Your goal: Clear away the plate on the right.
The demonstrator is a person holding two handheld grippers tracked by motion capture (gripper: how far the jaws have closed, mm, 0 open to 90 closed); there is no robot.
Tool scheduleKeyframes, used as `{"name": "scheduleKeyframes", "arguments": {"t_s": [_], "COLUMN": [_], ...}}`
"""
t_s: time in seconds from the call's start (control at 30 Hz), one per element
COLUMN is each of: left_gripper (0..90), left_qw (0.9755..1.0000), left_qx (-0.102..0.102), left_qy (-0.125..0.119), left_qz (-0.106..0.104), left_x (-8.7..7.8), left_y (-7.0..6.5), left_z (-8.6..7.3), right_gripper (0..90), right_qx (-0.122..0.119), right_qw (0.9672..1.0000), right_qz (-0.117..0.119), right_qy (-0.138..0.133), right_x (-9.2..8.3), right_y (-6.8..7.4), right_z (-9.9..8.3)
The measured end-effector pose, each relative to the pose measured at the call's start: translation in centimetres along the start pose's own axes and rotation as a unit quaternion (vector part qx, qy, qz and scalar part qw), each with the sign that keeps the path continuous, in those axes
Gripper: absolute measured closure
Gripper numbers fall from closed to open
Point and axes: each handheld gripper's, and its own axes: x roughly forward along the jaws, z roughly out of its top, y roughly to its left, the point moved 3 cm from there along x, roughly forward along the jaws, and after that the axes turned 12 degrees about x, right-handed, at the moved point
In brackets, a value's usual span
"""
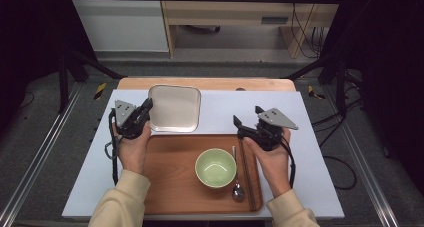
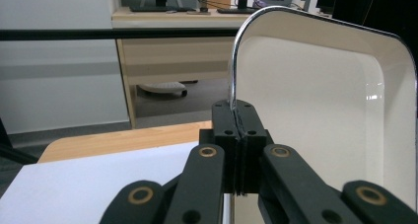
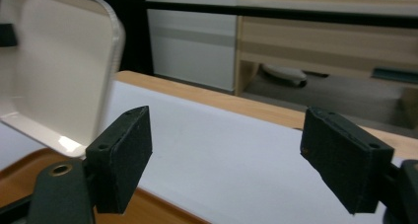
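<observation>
The left gripper [image 1: 147, 107] has its jaws clamped tight on the left rim of the steel tray [image 1: 175, 108]; in the left gripper view the tray [image 2: 315, 110] tilts up off the white mat [image 1: 220, 112], its near edge just over the wooden tray [image 1: 172, 179]. On that wooden tray sit a green bowl [image 1: 215, 167], then a spoon [image 1: 237, 189] and chopsticks [image 1: 247, 179] to its right. The right gripper [image 1: 247, 115] hangs over the wooden tray's right far corner, jaws spread wide with nothing between them.
</observation>
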Motion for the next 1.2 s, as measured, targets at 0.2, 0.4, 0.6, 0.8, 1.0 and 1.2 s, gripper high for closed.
{"name": "scheduleKeyframes", "arguments": {"t_s": [0.2,0.4,0.6,0.8,1.0,1.2], "left_gripper": [89.2,89.2,89.2,89.1,89.1,89.1], "left_qw": [1.0000,0.9998,0.9997,0.9994,0.9990,0.9985], "left_qx": [-0.003,0.000,0.000,-0.009,-0.005,-0.005], "left_qy": [0.009,0.015,0.023,0.030,0.037,0.045], "left_qz": [-0.002,-0.009,-0.013,-0.015,-0.023,-0.030], "left_x": [-0.8,-1.5,-2.3,-2.9,-3.4,-3.7], "left_y": [0.7,0.8,1.3,1.6,1.8,1.7], "left_z": [-0.6,-1.3,-2.2,-3.0,-3.5,-4.2], "right_gripper": [14.4,12.4,11.5,12.4,14.0,19.8], "right_qx": [0.008,0.004,-0.008,-0.017,-0.003,-0.006], "right_qw": [0.9988,0.9978,0.9940,0.9913,0.9880,0.9902], "right_qz": [-0.029,-0.055,-0.105,-0.128,-0.150,-0.138], "right_qy": [-0.039,-0.037,-0.027,-0.024,-0.037,-0.022], "right_x": [-2.7,-4.4,-6.1,-7.3,-8.2,-8.2], "right_y": [-3.8,-6.4,-8.6,-10.2,-12.0,-12.4], "right_z": [-1.0,-2.5,-4.2,-5.1,-5.3,-5.7]}}
